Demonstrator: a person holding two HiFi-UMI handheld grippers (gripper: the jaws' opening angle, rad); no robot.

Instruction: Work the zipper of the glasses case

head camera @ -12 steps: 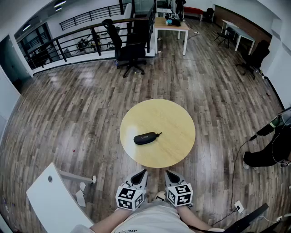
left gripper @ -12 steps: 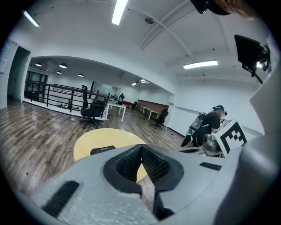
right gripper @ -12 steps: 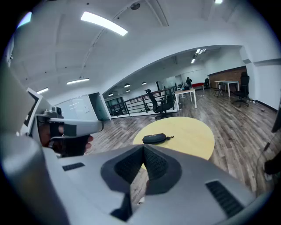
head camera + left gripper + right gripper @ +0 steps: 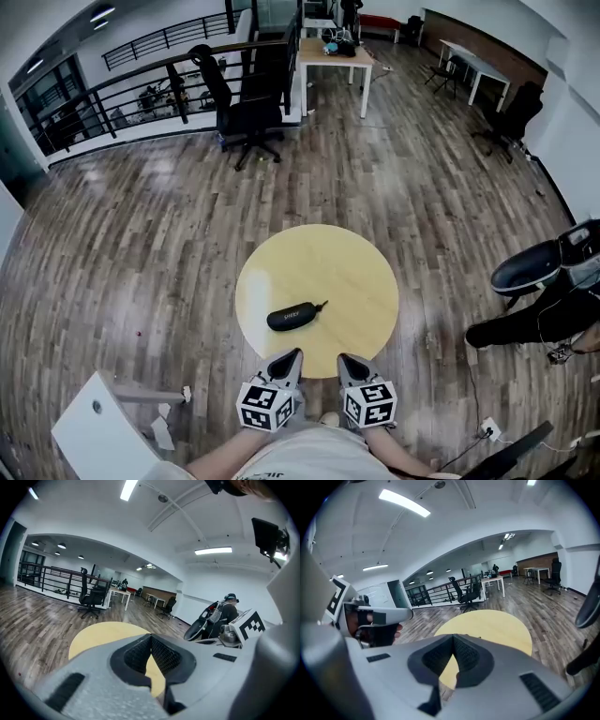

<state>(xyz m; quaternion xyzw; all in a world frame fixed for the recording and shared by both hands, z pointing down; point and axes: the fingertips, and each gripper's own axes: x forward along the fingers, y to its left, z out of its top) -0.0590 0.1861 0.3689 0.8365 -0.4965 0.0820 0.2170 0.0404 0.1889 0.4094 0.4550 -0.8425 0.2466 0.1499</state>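
A black glasses case (image 4: 292,317) lies on the round yellow table (image 4: 347,272), left of its middle, with the zipper pull (image 4: 322,305) pointing to the right. Both grippers hang close to my body, just short of the table's near edge and apart from the case. My left gripper (image 4: 292,356) is shut with nothing in it, its pads (image 4: 157,652) meeting. My right gripper (image 4: 343,359) is shut and empty too, its pads (image 4: 461,654) pressed together. The table (image 4: 101,633) shows beyond the left jaws and the table (image 4: 497,624) beyond the right jaws; the jaws hide the case in both gripper views.
Wooden floor surrounds the table. A white board (image 4: 103,433) lies at the lower left. A person (image 4: 534,323) with a black chair (image 4: 530,267) is at the right. An office chair (image 4: 246,117), a white desk (image 4: 333,54) and a railing (image 4: 141,89) stand far behind.
The head view has shifted: table and case now sit lower and slightly left in it. Both grippers stay shut near my body. The person at the right has moved.
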